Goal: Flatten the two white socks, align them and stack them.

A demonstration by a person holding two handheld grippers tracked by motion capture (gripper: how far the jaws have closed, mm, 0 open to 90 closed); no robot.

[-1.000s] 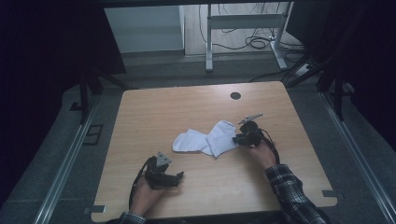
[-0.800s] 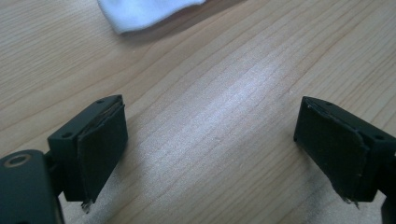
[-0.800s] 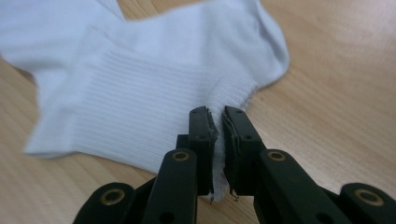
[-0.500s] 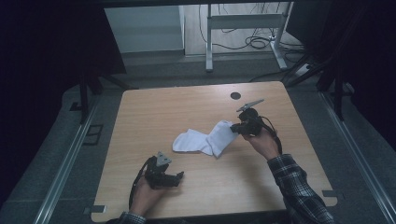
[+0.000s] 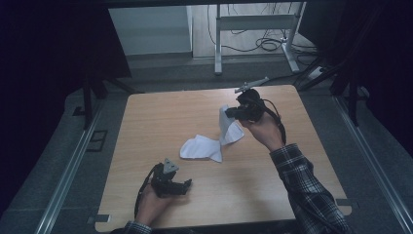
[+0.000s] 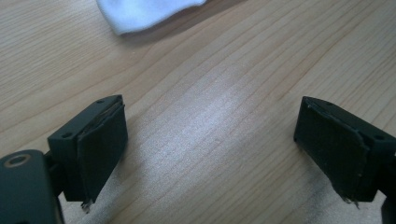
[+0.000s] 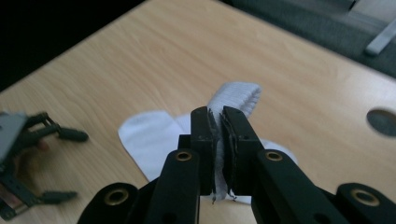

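— Wooden table [image 5: 160,117]: right gripper [image 5: 233,113] pinches one sock [image 5: 228,127], lifted; the other sock [image 5: 200,147] lies flat.
— Thin bite; it may slip. Left gripper [image 5: 187,185] rests wide, useless.

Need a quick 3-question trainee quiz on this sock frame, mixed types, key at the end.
1. True or false: the left gripper is open above bare table.
2. Which gripper has lifted one end of the white sock? A) left B) right C) both
3. Fill in: the sock's other end lies flat on the ____.

Key: 1 true, its jaws stand wide apart with nothing between them. 2 B, the right gripper is shut on the sock. 3 table.
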